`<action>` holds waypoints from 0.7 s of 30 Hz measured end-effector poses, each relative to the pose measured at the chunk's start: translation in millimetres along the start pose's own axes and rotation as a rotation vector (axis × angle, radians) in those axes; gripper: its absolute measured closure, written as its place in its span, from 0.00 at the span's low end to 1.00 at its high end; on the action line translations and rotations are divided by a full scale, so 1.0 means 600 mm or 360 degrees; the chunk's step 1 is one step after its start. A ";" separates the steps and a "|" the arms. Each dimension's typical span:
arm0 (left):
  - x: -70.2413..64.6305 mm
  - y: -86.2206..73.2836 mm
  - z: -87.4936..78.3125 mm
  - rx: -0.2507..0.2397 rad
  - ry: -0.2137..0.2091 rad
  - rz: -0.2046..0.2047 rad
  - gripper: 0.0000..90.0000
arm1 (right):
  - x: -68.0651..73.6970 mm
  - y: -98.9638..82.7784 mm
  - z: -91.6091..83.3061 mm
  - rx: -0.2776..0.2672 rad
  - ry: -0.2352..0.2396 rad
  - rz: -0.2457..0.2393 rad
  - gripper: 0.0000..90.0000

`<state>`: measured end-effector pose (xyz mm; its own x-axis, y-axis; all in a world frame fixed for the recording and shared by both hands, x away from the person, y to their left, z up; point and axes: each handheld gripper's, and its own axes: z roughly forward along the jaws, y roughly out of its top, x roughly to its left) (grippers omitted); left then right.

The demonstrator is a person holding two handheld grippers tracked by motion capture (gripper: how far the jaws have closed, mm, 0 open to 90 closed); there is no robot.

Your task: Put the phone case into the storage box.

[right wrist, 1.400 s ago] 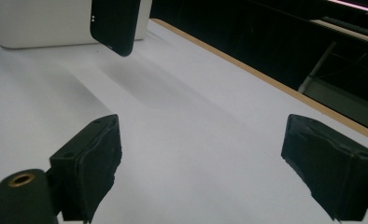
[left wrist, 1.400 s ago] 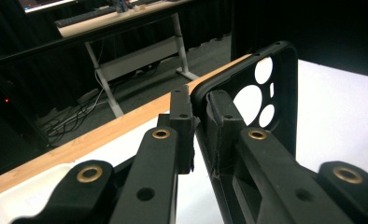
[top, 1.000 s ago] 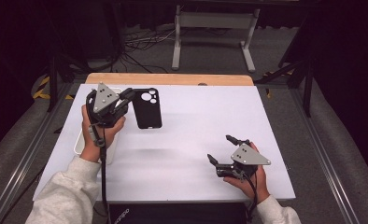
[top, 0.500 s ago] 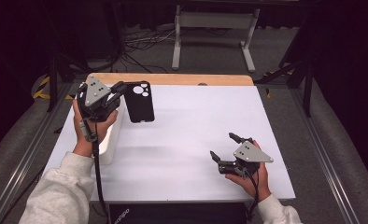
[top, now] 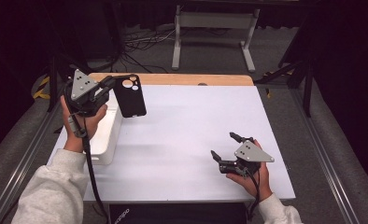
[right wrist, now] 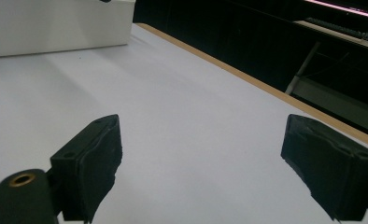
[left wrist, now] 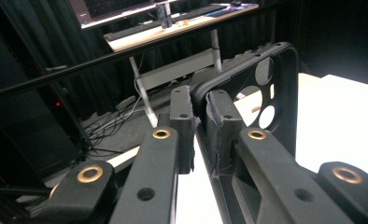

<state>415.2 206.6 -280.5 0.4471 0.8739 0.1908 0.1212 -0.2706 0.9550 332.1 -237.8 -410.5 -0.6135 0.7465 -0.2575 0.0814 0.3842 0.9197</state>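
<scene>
White-topped counter (top: 196, 135), wood far edge; grey carpet floor (top: 210, 51); metal stand (top: 213, 35); loose cables (top: 140, 44); dark surroundings.

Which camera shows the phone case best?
The high view: the whole phone case shows there, held above the table by the left gripper. The left gripper view gives a close look at its pinched edge and camera holes.

I can't read any text, label, brand or number from here. Some pale lettering sits on the dark strip (top: 126, 215) at the near edge of the tabletop (top: 191, 135) in the high view, but it is too small and blurred for me to make out.
</scene>
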 end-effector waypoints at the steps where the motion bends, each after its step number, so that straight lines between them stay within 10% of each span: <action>1: 0.002 0.000 -0.001 0.0003 0.0007 0.0006 0.92 | 0.000 0.000 0.000 -0.0003 -0.0003 0.0007 0.14; 21: 0.043 -0.003 -0.004 -0.0018 -0.0035 0.0045 0.92 | -0.004 0.002 -0.001 -0.0014 -0.0004 0.0012 0.14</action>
<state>424.5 230.8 -276.5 0.4696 0.8568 0.2130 0.0980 -0.2904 0.9519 333.1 -239.7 -408.8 -0.6109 0.7507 -0.2512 0.0793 0.3738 0.9241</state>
